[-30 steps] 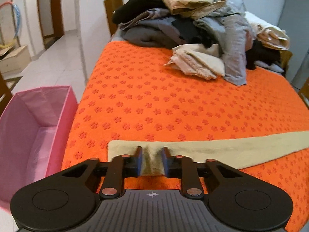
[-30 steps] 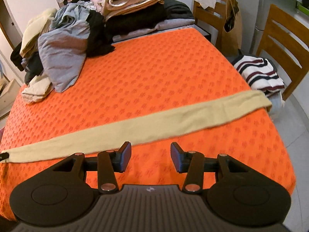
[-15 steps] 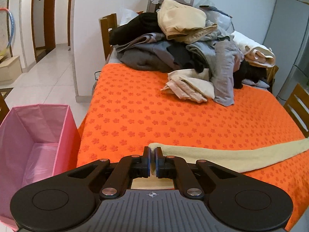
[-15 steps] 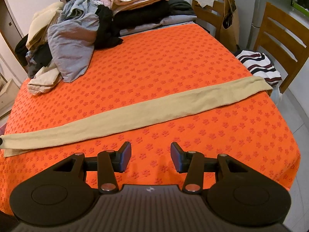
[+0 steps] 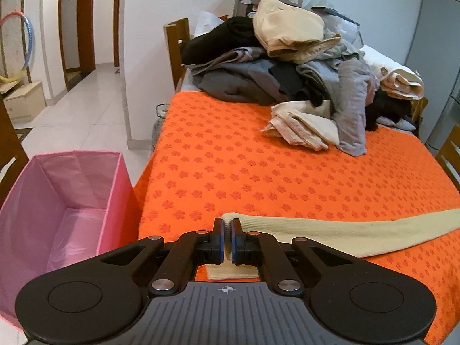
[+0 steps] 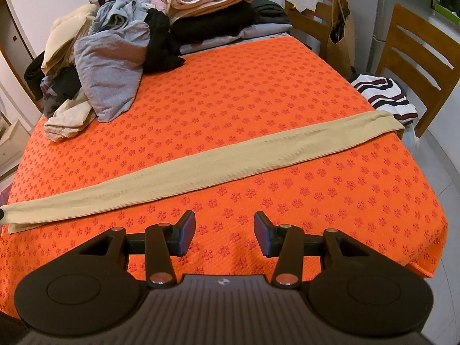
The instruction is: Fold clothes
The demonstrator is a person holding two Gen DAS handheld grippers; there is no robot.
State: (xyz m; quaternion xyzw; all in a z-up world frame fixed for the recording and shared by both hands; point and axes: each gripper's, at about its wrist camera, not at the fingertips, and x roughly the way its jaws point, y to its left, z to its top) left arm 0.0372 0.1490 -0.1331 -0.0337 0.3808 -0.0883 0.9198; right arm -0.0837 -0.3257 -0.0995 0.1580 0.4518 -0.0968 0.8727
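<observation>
The left claw (image 5: 227, 240) is clamped on the near end of the beige knit strip (image 6: 201, 166), lifting that end into a fold at 6 o'clock. The right claw (image 6: 224, 234) hangs with jaws apart above the orange worktop (image 6: 258, 92). The strip looks light, soft and limp, so the free end toward 2 o'clock probably needs a pinch too. The clothes pile (image 5: 287, 66) sits at 12 o'clock.
</observation>
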